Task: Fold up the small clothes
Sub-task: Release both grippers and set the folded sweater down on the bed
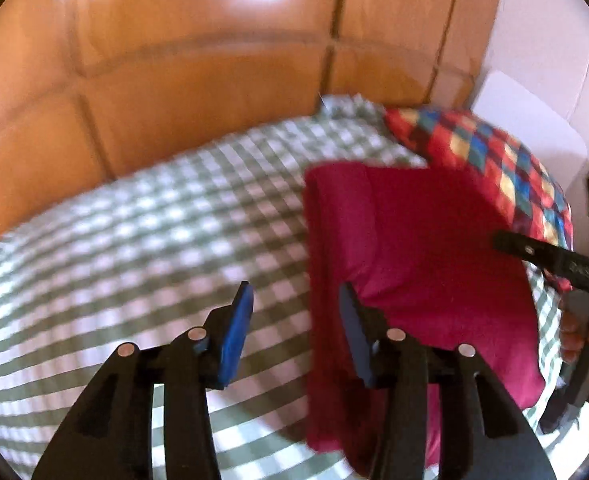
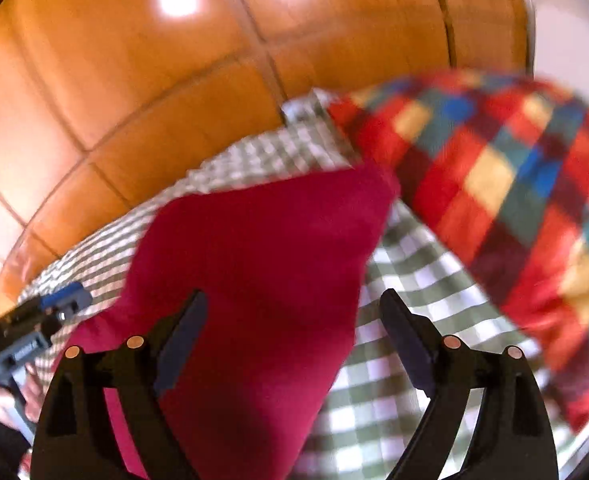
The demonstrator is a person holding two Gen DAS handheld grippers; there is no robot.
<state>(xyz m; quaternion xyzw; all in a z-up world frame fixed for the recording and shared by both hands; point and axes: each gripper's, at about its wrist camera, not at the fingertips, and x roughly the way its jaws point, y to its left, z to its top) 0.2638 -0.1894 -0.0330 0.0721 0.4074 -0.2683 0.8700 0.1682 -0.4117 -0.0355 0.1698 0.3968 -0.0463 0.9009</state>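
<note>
Both our grippers stand released with nothing between the pads: the left gripper [image 1: 294,312] hovers at the near left edge of the red cloth [image 1: 406,264], the right gripper [image 2: 294,328] over its right edge. The cloth lies folded flat on the checked bed [image 1: 134,240], beside a multicoloured pillow [image 1: 494,168]. We judge it light, soft and limp, best pinched at corners.

Glossy orange-brown panelled wooden wardrobe [image 1: 198,80] catching two light glares, green-and-white checked bed sheet [image 1: 114,248] below, white wall [image 1: 542,40] right.
</note>
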